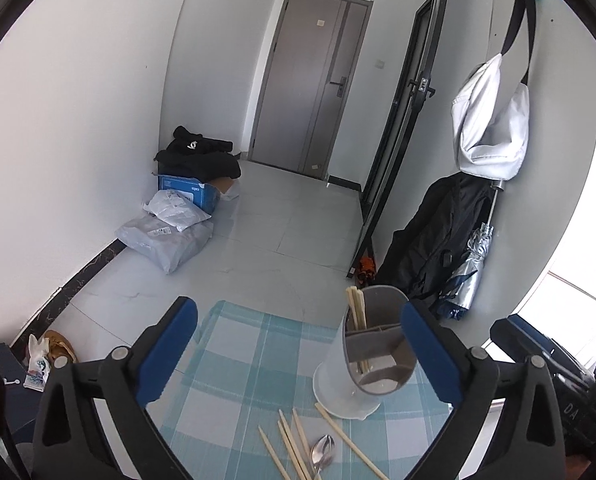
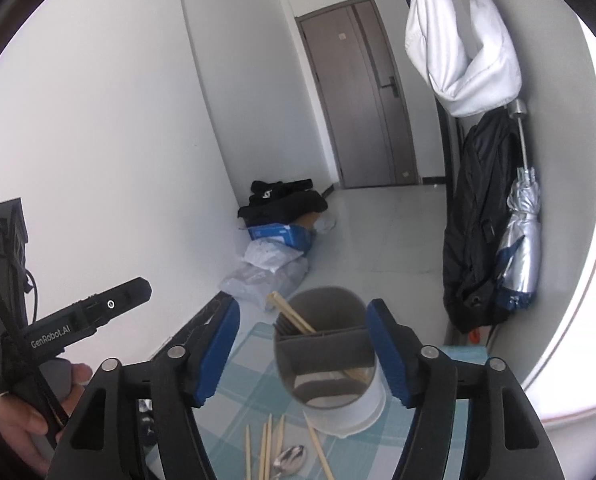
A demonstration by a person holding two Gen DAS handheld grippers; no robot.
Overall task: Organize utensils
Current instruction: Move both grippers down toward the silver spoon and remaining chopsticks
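A white utensil holder with a grey divided insert [image 1: 359, 364] [image 2: 329, 364] stands on a teal checked mat [image 1: 242, 364] [image 2: 246, 380]. A pair of wooden chopsticks [image 1: 355, 308] [image 2: 294, 318] leans in one of its compartments. Several loose chopsticks [image 1: 290, 444] [image 2: 264, 448] and a metal spoon [image 1: 323, 450] [image 2: 292, 458] lie on the mat in front of it. My left gripper [image 1: 299, 354] is wide open and holds nothing; the holder sits by its right finger. My right gripper [image 2: 303, 354] is open, with the holder just beyond its blue pads [image 2: 389, 354], which do not press on it.
A person's hand [image 2: 26, 412] holds the other gripper's black handle at the left of the right wrist view. On the floor beyond the table lie grey parcels [image 1: 166, 240], a blue box [image 1: 190, 192] and black clothes. A dark coat and a folded umbrella [image 1: 469, 264] hang at the right.
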